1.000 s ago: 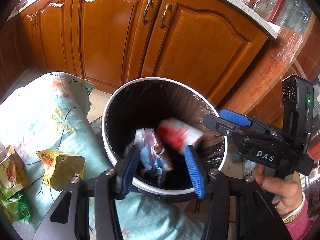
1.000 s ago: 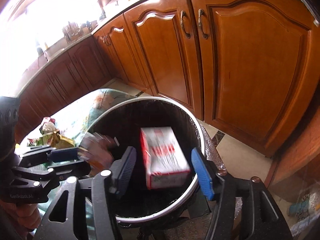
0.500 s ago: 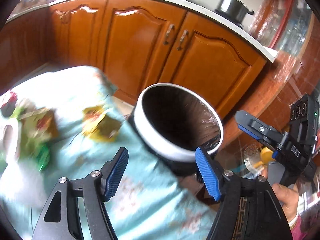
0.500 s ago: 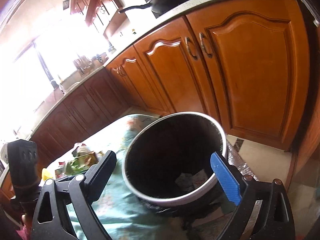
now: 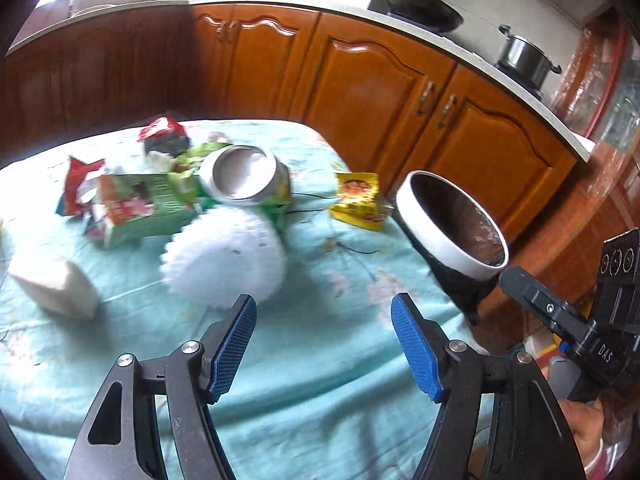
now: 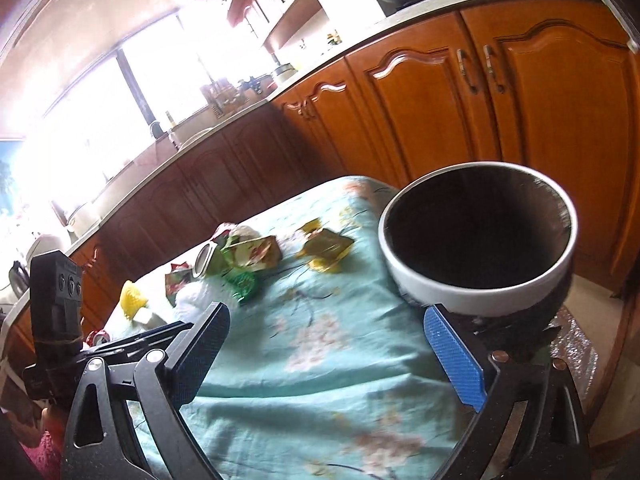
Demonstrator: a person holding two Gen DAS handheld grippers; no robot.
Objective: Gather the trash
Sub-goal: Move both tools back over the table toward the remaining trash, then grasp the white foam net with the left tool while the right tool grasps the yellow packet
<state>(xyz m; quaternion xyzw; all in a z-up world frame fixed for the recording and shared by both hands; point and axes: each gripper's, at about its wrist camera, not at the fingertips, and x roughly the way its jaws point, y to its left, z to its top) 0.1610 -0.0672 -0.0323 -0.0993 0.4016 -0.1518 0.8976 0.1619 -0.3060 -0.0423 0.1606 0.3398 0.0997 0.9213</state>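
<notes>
1. The left tool (image 5: 324, 344) hangs over the table (image 5: 320, 360) with its blue pads (image 5: 234, 346) wide apart and nothing between them.
2. The right tool (image 6: 332, 352) is likewise spread wide and empty, above the table's near end; its right pad (image 6: 454, 356) sits just below the trash bin (image 6: 476, 296) in that view.
3. In the left wrist view the right tool's black body (image 5: 576, 320) shows at 3 o'clock, held in a hand (image 5: 588, 436) at 4 o'clock.
4. Just ahead of the left tool, at 11 o'clock, lies a white ruffled paper piece (image 5: 226, 258) on the light teal floral cloth.
5. Beyond it, touching its far edge, a round tin (image 5: 240, 174) lies on its side with the open mouth toward the camera.
6. At 10 o'clock of the tin is a green carton (image 5: 136, 204), with red wrappers (image 5: 80, 184) beside it and a red-and-black packet (image 5: 164, 136) farther back.
7. A white wedge-shaped piece (image 5: 56, 288) lies at 9 o'clock, well apart from the pile.
8. A yellow snack packet (image 5: 358, 200) lies at 1 o'clock, near the table's edge and just beside the trash bin.
9. The trash bin, white-rimmed with a dark liner, stands off the table's right end; its contents cannot be made out.
10. Wooden cabinets (image 5: 380, 92) run behind, with a wok (image 5: 424, 8) and a steel pot (image 5: 524, 58) above them.
</notes>
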